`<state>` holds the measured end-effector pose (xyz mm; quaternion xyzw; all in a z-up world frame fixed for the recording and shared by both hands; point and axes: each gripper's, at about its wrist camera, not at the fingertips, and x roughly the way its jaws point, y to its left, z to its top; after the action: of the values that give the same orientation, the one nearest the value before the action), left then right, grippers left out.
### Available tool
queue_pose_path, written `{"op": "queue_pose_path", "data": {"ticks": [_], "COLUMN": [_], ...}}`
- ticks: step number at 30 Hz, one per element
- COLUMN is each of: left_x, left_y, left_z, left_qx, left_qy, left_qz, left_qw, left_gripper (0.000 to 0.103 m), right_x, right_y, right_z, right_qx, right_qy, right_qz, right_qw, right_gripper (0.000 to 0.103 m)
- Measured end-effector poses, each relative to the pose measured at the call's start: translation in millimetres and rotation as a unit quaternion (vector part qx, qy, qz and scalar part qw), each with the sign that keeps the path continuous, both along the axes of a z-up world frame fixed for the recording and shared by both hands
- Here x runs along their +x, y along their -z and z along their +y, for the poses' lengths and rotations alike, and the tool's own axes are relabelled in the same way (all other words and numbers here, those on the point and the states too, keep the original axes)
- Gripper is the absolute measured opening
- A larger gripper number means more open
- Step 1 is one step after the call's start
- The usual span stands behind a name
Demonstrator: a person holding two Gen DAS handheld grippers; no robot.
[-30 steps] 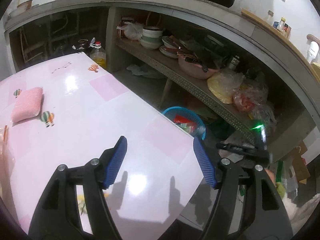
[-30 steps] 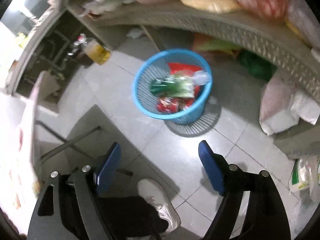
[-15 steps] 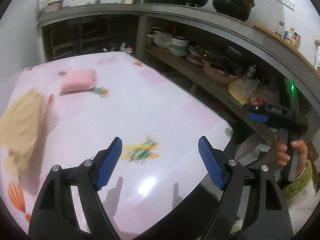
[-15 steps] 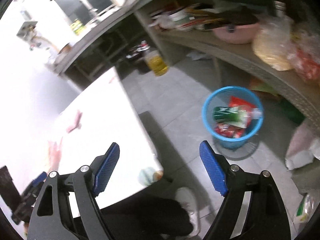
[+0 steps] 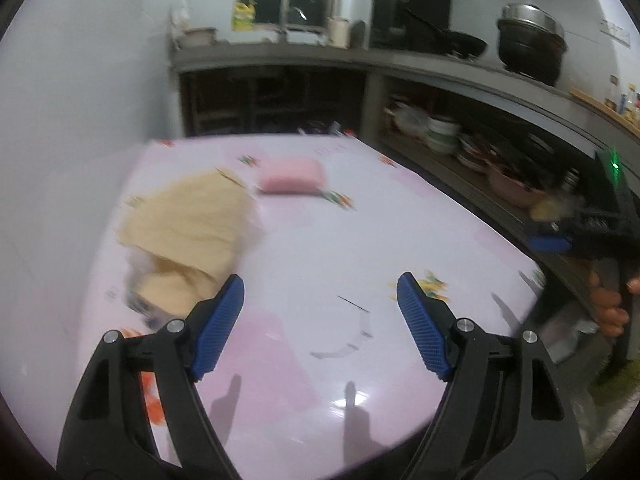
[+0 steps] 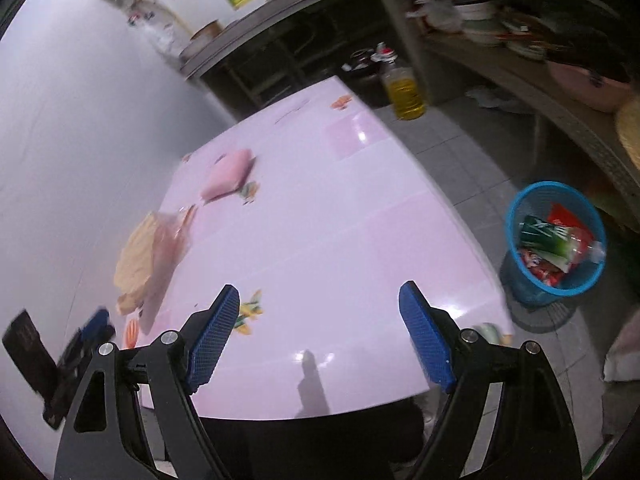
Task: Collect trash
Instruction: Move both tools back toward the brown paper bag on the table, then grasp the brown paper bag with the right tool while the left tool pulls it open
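Nearest me, my left tongs (image 5: 320, 312) hang released over the pink worktop (image 5: 360, 232), nothing between the blue pads. My right tongs (image 6: 320, 320) hang released and empty too, above the worktop's near edge. At three o'clock in the left view my right hand (image 5: 608, 304) grips its tool.

Just past my left tongs, at ten o'clock, lies the trash still to collect: a crumpled tan paper bag (image 5: 188, 224), seemingly with clear plastic wrap, resting on the worktop close to the wall. Farther, at twelve o'clock, sits a pink sponge (image 5: 292, 176); I judge it is not trash.

In the right view, at three o'clock, the blue bin (image 6: 556, 236) stands on the floor beside the worktop, already holding wrappers.

I judge I am between pickups, reaching for the bag. The next move calls for lowering one pair of tongs around a raised fold and clenching firmly, since the material looks thin and limp.
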<state>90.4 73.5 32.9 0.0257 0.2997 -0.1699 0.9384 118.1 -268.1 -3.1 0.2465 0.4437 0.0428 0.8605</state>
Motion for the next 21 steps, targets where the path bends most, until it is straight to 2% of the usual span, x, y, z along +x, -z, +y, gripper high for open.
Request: {"op": "queue_pose_path", "data": {"ticks": [2, 4, 7, 10, 13, 16, 18, 21], "left_x": [10.5, 21.3, 26.9, 23.3, 14.0, 8.5, 5.4, 2.3], "left_y": [-7.0, -12.1, -13.2, -4.1, 8.6, 20.8, 24.7, 28.1], "left_z": [11.4, 27.5, 45.5, 52.0, 52.4, 53.6, 54.5, 60.0], "left_qx": [0.014, 0.000, -0.025, -0.023, -0.024, -0.031, -0.034, -0.041], "left_qy": [-0.029, -0.053, -0.065, -0.068, -0.064, -0.062, -0.064, -0.071], "left_qz": [-0.015, -0.012, 0.000, 0.015, 0.033, 0.051, 0.056, 0.059], "left_qw": [0.9994, 0.9985, 0.9975, 0.9973, 0.9971, 0.9963, 0.9958, 0.9949], "left_gripper": [0.076, 0.077, 0.077, 0.077, 0.077, 0.077, 0.077, 0.077], "right_x": [6.4, 13.5, 31.6, 58.4, 95.4, 131.2, 147.3, 171.0], "right_y": [-2.0, -6.4, -20.5, -38.6, -47.8, -43.9, -39.9, -31.4], "right_z": [11.4, 24.5, 50.2, 90.3, 145.6, 210.8, 243.9, 283.8], "right_qx": [0.000, 0.006, 0.014, 0.003, -0.022, -0.099, -0.132, -0.160], "right_qy": [-0.015, -0.035, -0.078, -0.146, -0.247, -0.339, -0.379, -0.418], "right_qz": [0.002, -0.005, -0.026, -0.058, -0.084, -0.089, -0.095, -0.095], "right_qw": [1.000, 0.999, 0.997, 0.988, 0.965, 0.931, 0.911, 0.889], "right_gripper": [0.080, 0.080, 0.080, 0.080, 0.080, 0.080, 0.080, 0.080]}}
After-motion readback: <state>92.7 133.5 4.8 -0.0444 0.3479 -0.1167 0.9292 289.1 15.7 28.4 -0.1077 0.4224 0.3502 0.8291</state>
